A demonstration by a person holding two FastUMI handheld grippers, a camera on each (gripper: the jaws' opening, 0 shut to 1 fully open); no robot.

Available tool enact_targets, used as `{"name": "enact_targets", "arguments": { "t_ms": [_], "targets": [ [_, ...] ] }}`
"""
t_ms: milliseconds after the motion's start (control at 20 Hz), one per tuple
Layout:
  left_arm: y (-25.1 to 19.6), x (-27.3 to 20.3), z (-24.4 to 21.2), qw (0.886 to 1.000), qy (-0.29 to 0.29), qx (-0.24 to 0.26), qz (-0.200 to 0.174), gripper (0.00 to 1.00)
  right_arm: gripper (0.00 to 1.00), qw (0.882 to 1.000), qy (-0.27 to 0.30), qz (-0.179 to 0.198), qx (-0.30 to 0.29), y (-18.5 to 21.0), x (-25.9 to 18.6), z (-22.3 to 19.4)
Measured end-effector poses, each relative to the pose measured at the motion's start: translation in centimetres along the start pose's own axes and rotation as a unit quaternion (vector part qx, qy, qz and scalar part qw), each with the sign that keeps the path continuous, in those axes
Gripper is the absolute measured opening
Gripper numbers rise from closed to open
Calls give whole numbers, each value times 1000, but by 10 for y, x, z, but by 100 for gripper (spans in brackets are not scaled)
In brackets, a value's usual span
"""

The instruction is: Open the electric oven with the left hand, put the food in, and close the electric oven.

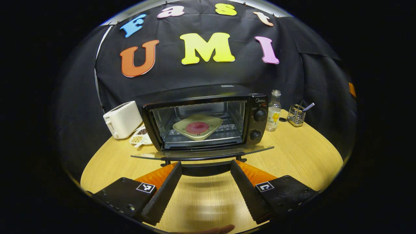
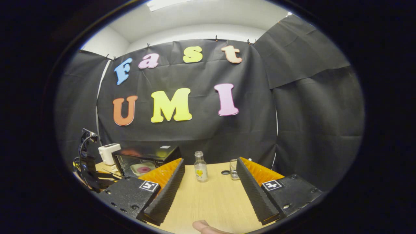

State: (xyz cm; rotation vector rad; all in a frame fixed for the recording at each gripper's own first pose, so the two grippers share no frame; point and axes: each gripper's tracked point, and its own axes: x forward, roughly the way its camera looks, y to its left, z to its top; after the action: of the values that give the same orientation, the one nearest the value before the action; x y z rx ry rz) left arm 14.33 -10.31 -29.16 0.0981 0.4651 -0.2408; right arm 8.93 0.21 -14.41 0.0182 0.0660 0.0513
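Fingers of both grippers wide, empty; oven door down, handle partly hidden.

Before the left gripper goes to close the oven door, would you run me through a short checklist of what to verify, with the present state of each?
1. Plate of food rests on the rack inside the oven: ok.
2. Oven door is down and open, ready to be lifted: ok.
3. Left gripper is open, fingers either side of the door's front handle: ok.
4. Right gripper is open, holds nothing, and points at the bottle, away from the door: ok.
5. Plate sits far enough back to clear the closing door: cannot tell.
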Motion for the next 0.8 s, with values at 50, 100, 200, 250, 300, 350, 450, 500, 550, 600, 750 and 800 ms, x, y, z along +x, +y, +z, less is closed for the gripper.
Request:
{"name": "enact_targets", "arguments": {
  "t_ms": [50, 100, 200, 250, 300, 350, 450, 500, 550, 600, 750, 800],
  "targets": [
    [1, 2, 5, 1000, -6, 4, 1, 96, 96, 1000, -1, -2, -3, -5, -4, -1],
    [2, 2, 9, 1000, -8, 6, 1, 96, 100, 1000, -3, -2, -3, -5, -6, 1],
    [7, 2, 16, 1000, -13, 7, 1, 96, 96, 1000, -6, -1, -3, -4, -11, 4],
    [9, 4, 22, 1000, -20, 6, 1, 95, 96, 1000, -8, -2, -2, -4, -13, 7],
    [10, 7, 27, 1000, -24, 6, 1, 95, 96, 1000, -10, -3, -3, -5, -16, 8],
    [11, 9, 33, 1000, -29, 6, 2, 95, 96, 1000, -12, -4, -3, -6, -19, 11],
    [13, 16, 46, 999, -40, 4, 2, 95, 96, 1000, -19, -2, -7, -5, -25, 19],
    [15, 19, 53, 999, -45, 3, 4, 96, 96, 1000, -22, 1, -11, -4, -27, 24],
    [17, 23, 57, 999, -46, 0, 7, 95, 96, 1000, -28, 4, -13, -3, -30, 31],
    [20, 27, 60, 999, -45, -3, 12, 95, 96, 999, -33, 6, -13, -3, -32, 38],
    [32, 38, 73, 998, -47, -3, 29, 95, 100, 999, -40, 9, -13, -1, -42, 51],
    [38, 37, 76, 998, -50, -2, 38, 95, 96, 999, -43, 11, -12, 1, -45, 56]
  ]
}}
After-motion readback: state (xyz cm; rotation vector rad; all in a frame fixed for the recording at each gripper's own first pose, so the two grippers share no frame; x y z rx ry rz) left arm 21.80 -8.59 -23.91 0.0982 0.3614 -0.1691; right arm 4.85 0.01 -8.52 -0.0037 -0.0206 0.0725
